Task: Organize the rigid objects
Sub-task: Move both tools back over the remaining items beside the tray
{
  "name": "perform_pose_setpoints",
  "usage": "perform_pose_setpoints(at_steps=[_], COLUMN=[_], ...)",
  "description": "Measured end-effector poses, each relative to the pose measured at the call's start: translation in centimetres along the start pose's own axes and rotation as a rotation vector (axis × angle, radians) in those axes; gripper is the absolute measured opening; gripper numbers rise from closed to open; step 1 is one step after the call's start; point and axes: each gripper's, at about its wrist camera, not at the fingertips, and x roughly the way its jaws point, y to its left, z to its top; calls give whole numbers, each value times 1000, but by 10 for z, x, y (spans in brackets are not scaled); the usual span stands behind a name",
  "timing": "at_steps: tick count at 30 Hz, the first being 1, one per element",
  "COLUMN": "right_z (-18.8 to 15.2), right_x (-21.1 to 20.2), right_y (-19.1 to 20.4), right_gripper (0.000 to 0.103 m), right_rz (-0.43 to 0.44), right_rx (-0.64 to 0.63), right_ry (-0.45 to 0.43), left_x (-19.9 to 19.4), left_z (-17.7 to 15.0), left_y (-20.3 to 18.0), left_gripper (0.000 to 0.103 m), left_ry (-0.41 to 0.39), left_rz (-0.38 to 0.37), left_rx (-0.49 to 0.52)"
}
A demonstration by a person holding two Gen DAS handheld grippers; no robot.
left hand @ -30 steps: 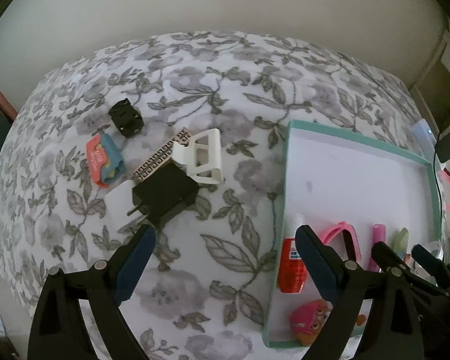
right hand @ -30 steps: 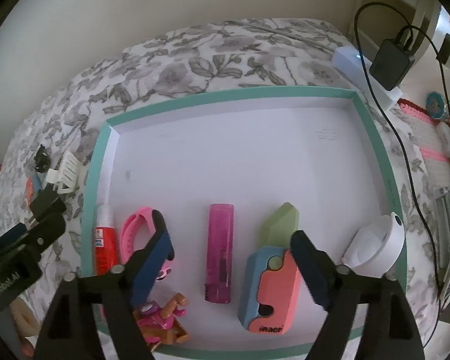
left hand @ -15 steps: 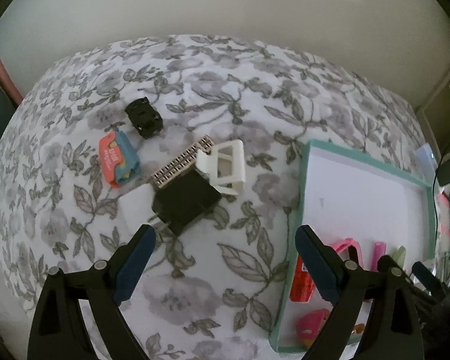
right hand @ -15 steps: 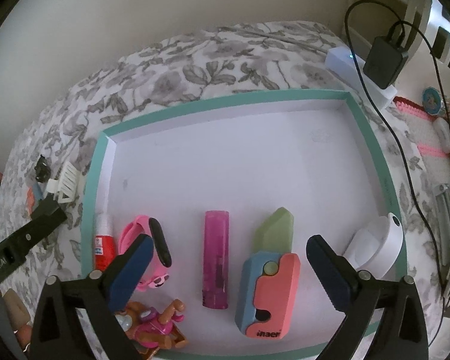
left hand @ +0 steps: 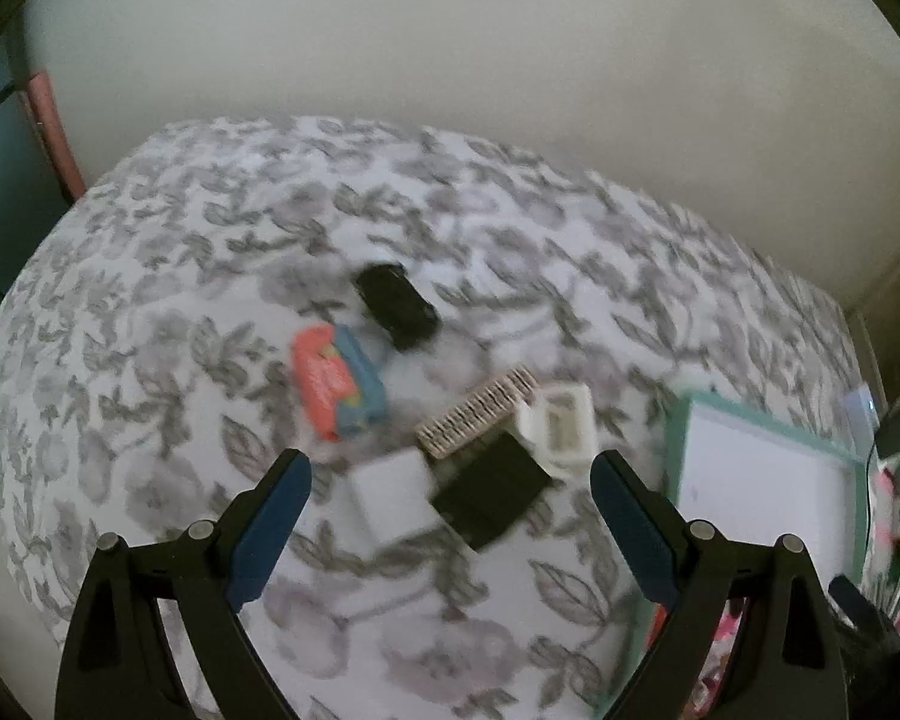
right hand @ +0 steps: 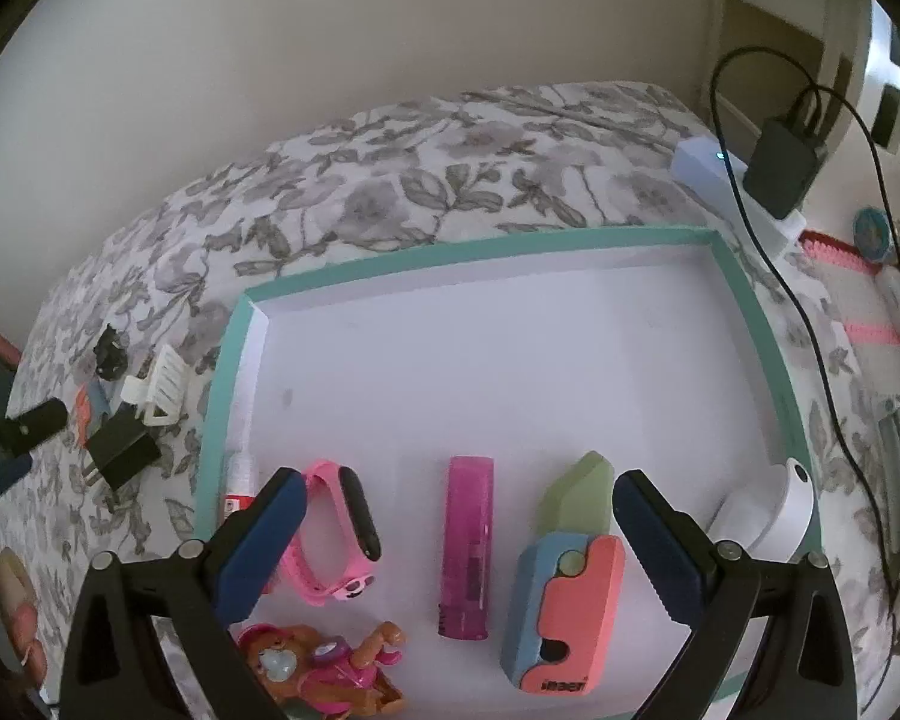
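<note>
My right gripper (right hand: 459,492) stands wide open over the near part of the teal-rimmed white tray (right hand: 480,252), with nothing pressed between its pads. Below it lie a pink tube (right hand: 468,546), a blue and pink toy knife with a green blade (right hand: 564,600), a pink wristband (right hand: 342,534), a glue bottle (right hand: 234,480), a white round device (right hand: 768,510) and a toy figure (right hand: 324,672). My left gripper (left hand: 450,480) is open above the floral cloth. Just beyond its fingertips sit a black plug adapter (left hand: 492,492) and a white block (left hand: 390,498).
Farther out on the cloth lie a patterned comb (left hand: 477,414), a white clip (left hand: 561,426), a red and blue item (left hand: 336,384) and a small black part (left hand: 396,306). A power strip with a black charger (right hand: 780,162) and cable sits behind the tray. A wall bounds the far side.
The left gripper has moved left, away from the tray, toward the loose items; its view is now blurred. The right gripper's jaws have spread wider above the tray items.
</note>
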Motion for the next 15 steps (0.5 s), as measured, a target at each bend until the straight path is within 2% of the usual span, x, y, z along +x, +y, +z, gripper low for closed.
perform_pose_setpoints(at_steps=[3, 7, 11, 15], right_z=[0, -1, 1, 4], right_x=[-1, -7, -13, -12], right_y=[10, 36, 62, 89], right_gripper=[103, 103, 103, 103], right_rz=[40, 66, 116, 154], right_rx=[-26, -74, -107, -129], right_ry=[-4, -27, -53, -50], left_x=[-6, -10, -9, 1], left_z=[6, 14, 18, 20], left_y=[18, 42, 60, 70], left_gripper=[94, 94, 94, 94], left_ry=[-46, -56, -44, 3], left_rz=[28, 51, 72, 91], left_rx=[-17, -61, -93, -117])
